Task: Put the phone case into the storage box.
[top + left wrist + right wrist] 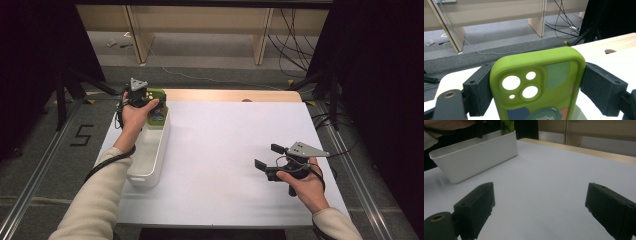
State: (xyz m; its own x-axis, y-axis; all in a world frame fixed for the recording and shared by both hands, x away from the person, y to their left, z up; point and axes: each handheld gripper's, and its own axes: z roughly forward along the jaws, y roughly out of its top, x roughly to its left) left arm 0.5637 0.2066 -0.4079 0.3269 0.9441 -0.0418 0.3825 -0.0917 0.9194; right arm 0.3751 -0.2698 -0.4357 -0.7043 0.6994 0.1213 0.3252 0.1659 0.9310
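Left gripper (536,85): jaws clamped on both long edges of the green phone case (537,85), held upright between them over the white bin (150,150); the case's lower end is cut off. Right gripper (540,207): jaws wide apart, with bare table (549,177) between them.

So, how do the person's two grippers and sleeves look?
Both the left gripper and the right gripper are black, each topped by a grey three-cornered plate and trailing a black cable. Their jaws are thick, black, blocky pads with small screw holes. The person wears cream-coloured long sleeves.
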